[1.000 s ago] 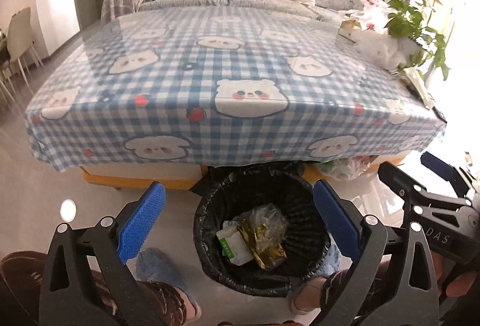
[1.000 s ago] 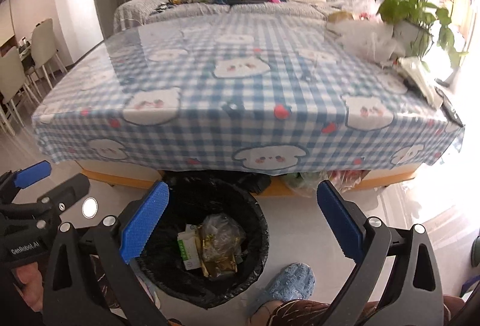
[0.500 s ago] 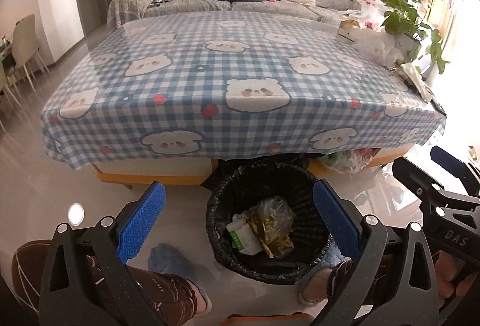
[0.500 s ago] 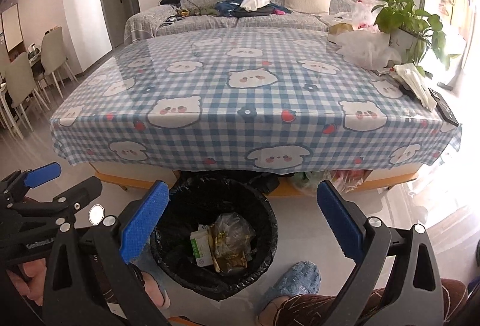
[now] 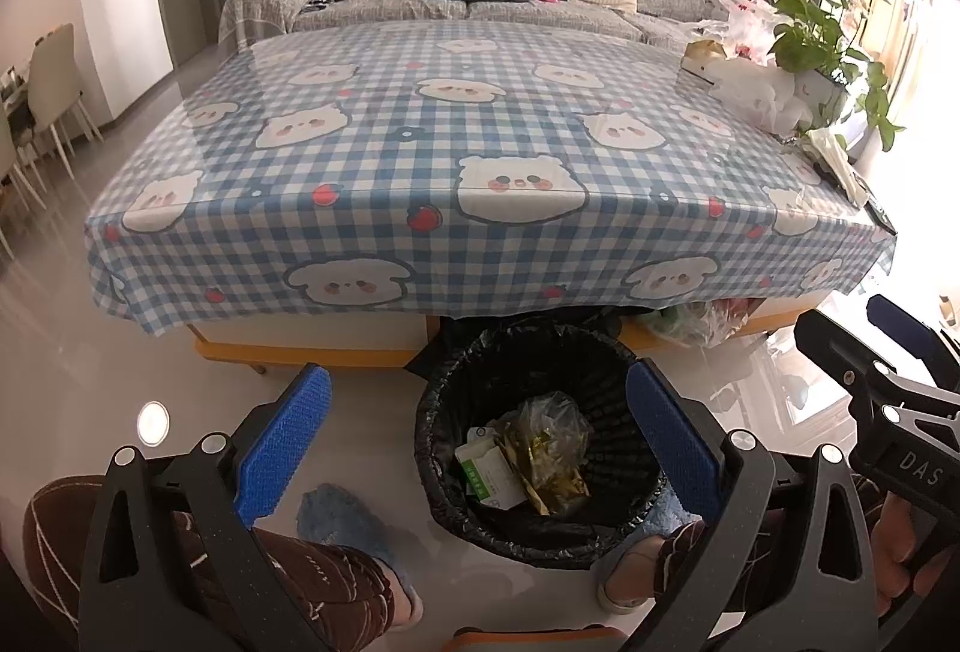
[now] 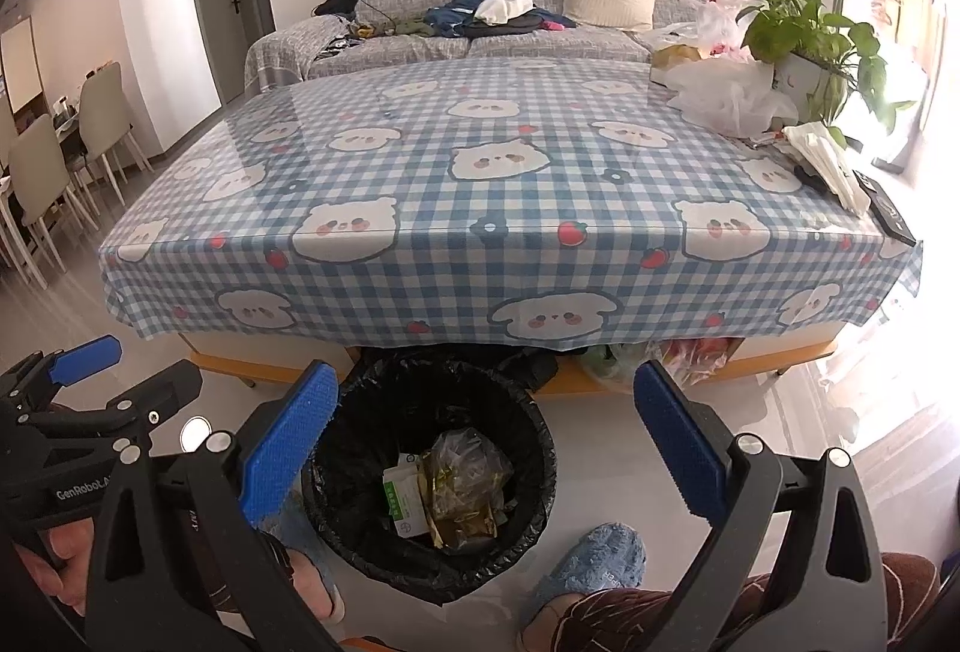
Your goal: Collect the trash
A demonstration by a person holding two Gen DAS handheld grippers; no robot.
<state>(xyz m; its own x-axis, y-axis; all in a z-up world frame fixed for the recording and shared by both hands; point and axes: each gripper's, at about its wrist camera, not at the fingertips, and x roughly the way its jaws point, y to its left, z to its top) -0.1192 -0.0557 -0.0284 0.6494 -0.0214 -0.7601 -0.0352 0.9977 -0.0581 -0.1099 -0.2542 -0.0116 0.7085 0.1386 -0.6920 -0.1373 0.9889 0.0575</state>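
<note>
A trash bin [image 5: 540,448] stood on the floor [image 5: 90,382] before the counter's [image 5: 480,124] near edge, with wrappers [image 5: 528,460] lying in it. A sofa [image 6: 480,10] stood behind the counter. Plastic bags [image 6: 720,94] and a potted plant [image 6: 804,34] sat on the counter's far right side. Chairs [image 6: 72,136] stood at the far left.

Bright daylight pours in from the right, blowing out the floor [image 6: 870,448] there to white glare, sheening the far tablecloth [image 5: 480,124], while fisheye bending curves every edge into dark corners; focus sharp throughout, shadows soft.
</note>
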